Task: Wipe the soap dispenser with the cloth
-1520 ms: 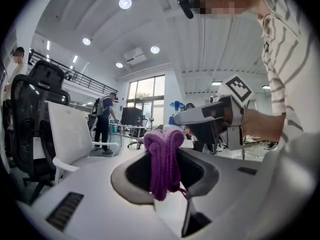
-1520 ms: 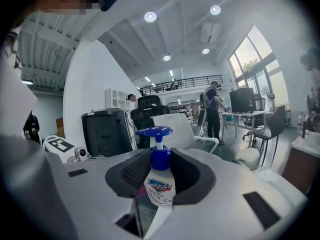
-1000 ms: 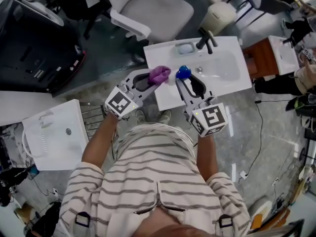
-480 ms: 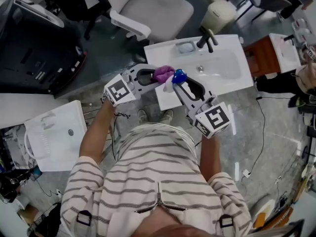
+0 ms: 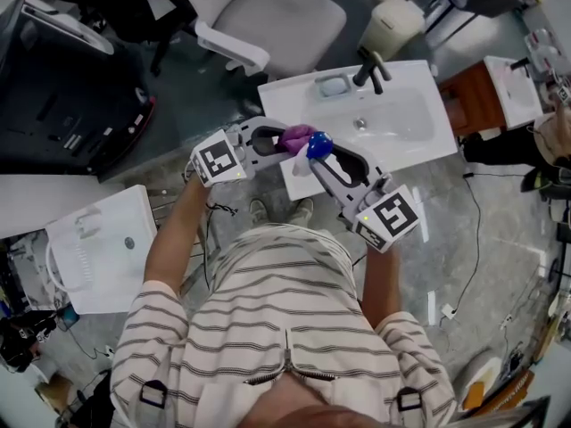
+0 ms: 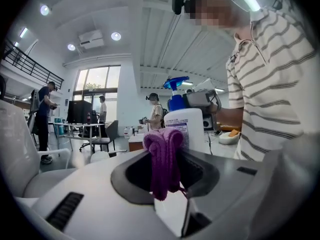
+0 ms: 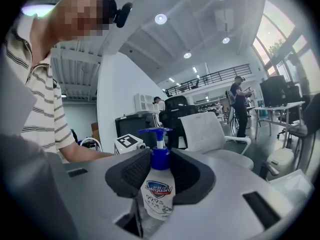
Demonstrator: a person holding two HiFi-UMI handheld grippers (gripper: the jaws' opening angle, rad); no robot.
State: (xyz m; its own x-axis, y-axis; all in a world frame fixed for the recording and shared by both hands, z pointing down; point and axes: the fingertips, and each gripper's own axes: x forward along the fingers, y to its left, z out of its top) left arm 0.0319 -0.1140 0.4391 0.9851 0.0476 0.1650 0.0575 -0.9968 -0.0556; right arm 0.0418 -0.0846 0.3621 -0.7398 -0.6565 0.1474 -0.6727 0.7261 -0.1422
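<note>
My right gripper (image 5: 323, 154) (image 7: 160, 176) is shut on the soap dispenser (image 5: 308, 160) (image 7: 159, 196). It is a white bottle with a blue pump (image 5: 319, 144) (image 7: 157, 151), held upright between the dark pads. A bunched purple cloth (image 5: 296, 136) (image 6: 164, 156) is held in my left gripper (image 5: 287, 139) (image 6: 165, 156), which is shut on it. The two grippers face each other in front of the sink. In the left gripper view the cloth hangs right in front of the dispenser (image 6: 187, 126) and seems to touch its side.
A white sink basin (image 5: 415, 123) with a black faucet (image 5: 372, 69) and a soap dish (image 5: 334, 86) lies just beyond the grippers. A white chair (image 5: 277, 16) and a beige bin (image 5: 395, 27) stand behind it. Another white basin (image 5: 103, 243) sits at the left.
The right gripper has brought the dispenser left and nearer to me. The left gripper has swung round to point at it, and the cloth now meets the bottle.
</note>
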